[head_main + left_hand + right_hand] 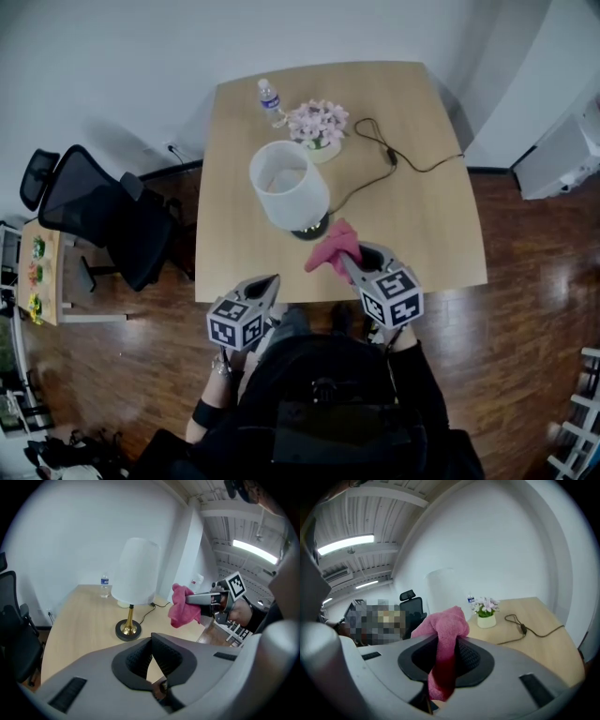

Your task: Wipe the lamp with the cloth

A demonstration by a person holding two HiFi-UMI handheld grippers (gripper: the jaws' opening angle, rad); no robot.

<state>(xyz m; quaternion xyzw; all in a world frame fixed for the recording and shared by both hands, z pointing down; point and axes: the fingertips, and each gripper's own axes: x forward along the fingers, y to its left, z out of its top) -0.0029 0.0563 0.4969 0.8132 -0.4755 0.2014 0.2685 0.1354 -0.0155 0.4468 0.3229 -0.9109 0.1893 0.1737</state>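
Wooden table [412,187]; lamp [289,187] near centre, cord [394,159] trailing toward 2 o'clock. Right gripper [446,653] clamped on pink cloth [443,625], at the lamp's 5 o'clock. Left gripper [151,654] jaws pressed together, empty, at 7 o'clock.

Pink cloth [333,246], white-shaded lamp [289,184], brass stem.

The pink terry cloth [444,627] looks nubbly and soft; the white cylindrical lamp shade [135,571] is matt — its brass stem [130,619] glossy; the pale wooden table [441,216] smooth.
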